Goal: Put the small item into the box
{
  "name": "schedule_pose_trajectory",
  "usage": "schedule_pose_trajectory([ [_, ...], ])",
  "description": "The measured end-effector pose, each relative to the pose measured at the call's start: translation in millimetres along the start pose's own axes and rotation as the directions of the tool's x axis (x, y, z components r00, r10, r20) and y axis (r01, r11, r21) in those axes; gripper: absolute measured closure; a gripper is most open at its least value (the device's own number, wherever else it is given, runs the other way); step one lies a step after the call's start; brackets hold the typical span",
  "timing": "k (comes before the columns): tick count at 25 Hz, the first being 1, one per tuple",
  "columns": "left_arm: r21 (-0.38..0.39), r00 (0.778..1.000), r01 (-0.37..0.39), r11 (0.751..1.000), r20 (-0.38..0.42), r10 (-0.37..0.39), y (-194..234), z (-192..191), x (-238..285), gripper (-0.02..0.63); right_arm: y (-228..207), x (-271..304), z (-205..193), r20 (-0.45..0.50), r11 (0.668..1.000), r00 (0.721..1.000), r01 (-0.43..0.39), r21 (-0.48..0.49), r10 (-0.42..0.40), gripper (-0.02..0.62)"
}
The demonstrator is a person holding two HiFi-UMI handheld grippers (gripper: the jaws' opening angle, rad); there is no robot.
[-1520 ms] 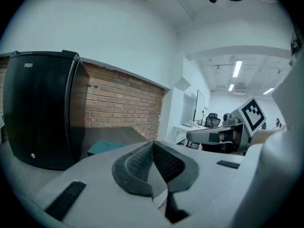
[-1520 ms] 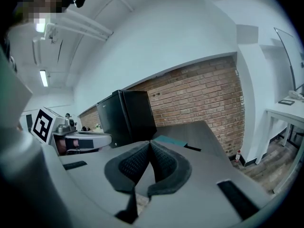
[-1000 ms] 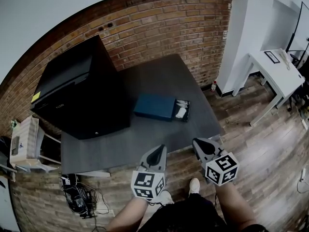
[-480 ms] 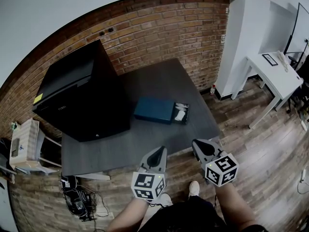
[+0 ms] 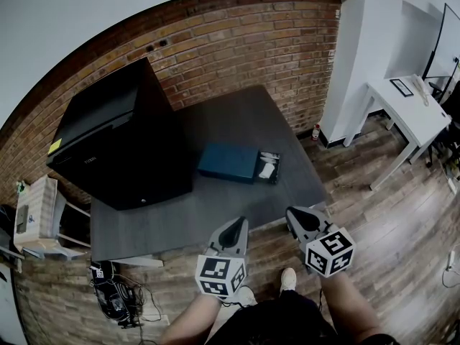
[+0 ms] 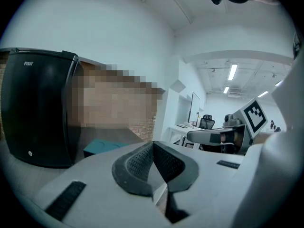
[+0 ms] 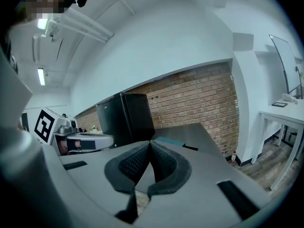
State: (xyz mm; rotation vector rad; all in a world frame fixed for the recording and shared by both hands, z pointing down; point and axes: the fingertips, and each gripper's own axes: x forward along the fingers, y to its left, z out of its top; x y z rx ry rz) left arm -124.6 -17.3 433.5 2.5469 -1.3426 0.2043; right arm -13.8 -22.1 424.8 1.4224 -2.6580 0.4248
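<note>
A teal box (image 5: pixel 228 162) lies on the grey table (image 5: pixel 237 117). Its black inner tray (image 5: pixel 274 158) is slid out to the right, and a small white item (image 5: pixel 267 170) lies in that tray. Both grippers hover side by side at the table's near edge, well short of the box. The left gripper (image 5: pixel 231 225) is shut with nothing between its pads (image 6: pixel 142 163). The right gripper (image 5: pixel 300 216) is shut and empty too, pads (image 7: pixel 137 164) meeting. The box (image 6: pixel 102 147) shows low beyond the left gripper, and as a teal sliver (image 7: pixel 170 141) in the right gripper view.
A black mini fridge (image 5: pixel 118 139) fills the table's left side. A brick wall (image 5: pixel 251 42) runs behind the table. A white desk (image 5: pixel 410 103) stands at the far right, a small shelf unit (image 5: pixel 36 214) at the left, and cables (image 5: pixel 115 293) on the wooden floor.
Only the head camera has shifted slightly. The grippers, the box and the white item stand where they were.
</note>
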Motion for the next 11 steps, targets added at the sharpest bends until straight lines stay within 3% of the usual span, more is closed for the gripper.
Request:
schedule_pose_trajectory([
  [11,-0.013,1.000,0.002,1.000,0.012,-0.002,-0.5,2.6,-1.0,0.572,2.0,-2.4,1.5,0.001,1.000,1.000,-0.002,-0.007,0.002,0.577],
])
